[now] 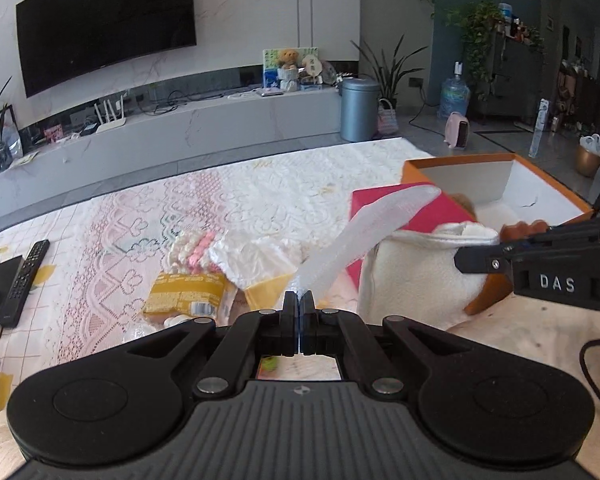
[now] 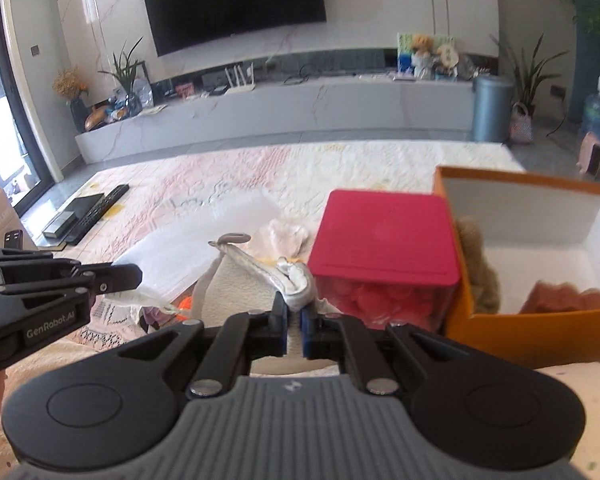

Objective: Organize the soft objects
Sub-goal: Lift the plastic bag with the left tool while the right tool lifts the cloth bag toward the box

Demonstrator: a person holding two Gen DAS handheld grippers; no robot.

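Left gripper [image 1: 299, 300] clenched on white foam sheet [image 1: 364, 232]. Right gripper [image 2: 294, 312] clamped on rim of cream fleece bag [image 2: 240, 296]. Just right of it, red-lidded box [image 2: 384, 236] holding pink pieces; farther right, orange box [image 2: 500, 336] containing brown plush [image 2: 560, 300].
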